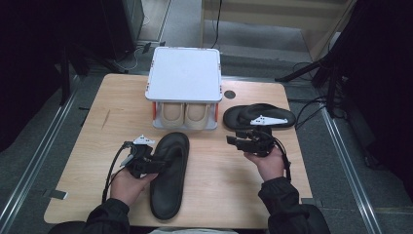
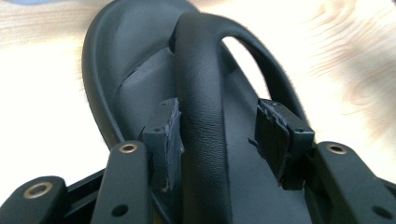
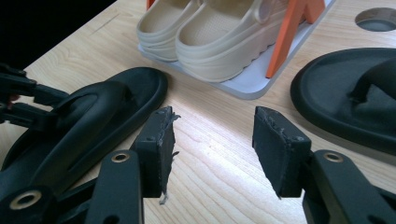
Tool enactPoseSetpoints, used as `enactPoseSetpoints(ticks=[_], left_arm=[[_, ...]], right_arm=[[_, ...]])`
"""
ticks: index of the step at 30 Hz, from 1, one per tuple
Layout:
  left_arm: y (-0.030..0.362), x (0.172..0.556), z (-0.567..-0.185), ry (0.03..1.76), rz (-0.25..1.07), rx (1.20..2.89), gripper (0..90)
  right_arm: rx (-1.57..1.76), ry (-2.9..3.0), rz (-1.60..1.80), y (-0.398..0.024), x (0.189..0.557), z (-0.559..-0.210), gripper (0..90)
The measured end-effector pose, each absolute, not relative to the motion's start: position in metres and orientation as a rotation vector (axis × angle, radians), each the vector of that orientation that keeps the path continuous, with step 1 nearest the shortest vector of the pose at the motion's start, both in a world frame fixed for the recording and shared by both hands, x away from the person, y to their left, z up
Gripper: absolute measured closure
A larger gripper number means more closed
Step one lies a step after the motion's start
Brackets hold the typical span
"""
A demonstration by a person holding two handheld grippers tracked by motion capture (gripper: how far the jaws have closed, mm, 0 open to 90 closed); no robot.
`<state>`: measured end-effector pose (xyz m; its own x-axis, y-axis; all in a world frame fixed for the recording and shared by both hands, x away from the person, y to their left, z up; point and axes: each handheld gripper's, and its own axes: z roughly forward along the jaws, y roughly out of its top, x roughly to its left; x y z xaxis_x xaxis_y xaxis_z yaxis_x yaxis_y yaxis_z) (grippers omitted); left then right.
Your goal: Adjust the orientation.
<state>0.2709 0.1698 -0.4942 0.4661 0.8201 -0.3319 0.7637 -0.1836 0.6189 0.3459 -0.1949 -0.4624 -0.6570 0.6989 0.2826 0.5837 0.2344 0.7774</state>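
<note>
Counted on the bench (image 1: 214,195): two black flip-flops, one near (image 1: 169,173) and one far (image 1: 243,116); two beige clogs, left (image 1: 171,113) and right (image 1: 197,113); one white rack (image 1: 184,74); two hand-held grippers, left (image 1: 158,165) and right (image 1: 233,140).

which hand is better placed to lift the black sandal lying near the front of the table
Left. The left gripper already has its open jaws on either side of the black rubber flip-flop sandal's strap, though the pads are not pressing on it. The right gripper is open over bare wooden table.
</note>
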Motion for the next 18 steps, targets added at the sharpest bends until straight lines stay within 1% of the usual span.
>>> enactPoseSetpoints(ticks=[7,10,11,18], left_arm=[[0.187,0.27,-0.484,1.307,0.085,1.948,44.2],[0.192,0.271,-0.484,1.302,0.091,1.947,45.5],[0.196,0.273,-0.483,1.305,0.122,1.936,46.3],[0.212,0.281,-0.486,1.324,0.123,1.917,43.6]], right_arm=[[1.252,2.345,1.407,-0.203,0.346,-0.459,49.7],[1.26,2.332,1.409,-0.207,0.347,-0.458,50.0],[1.272,2.323,1.402,-0.212,0.349,-0.457,51.3],[1.323,2.287,1.394,-0.232,0.351,-0.455,56.3]])
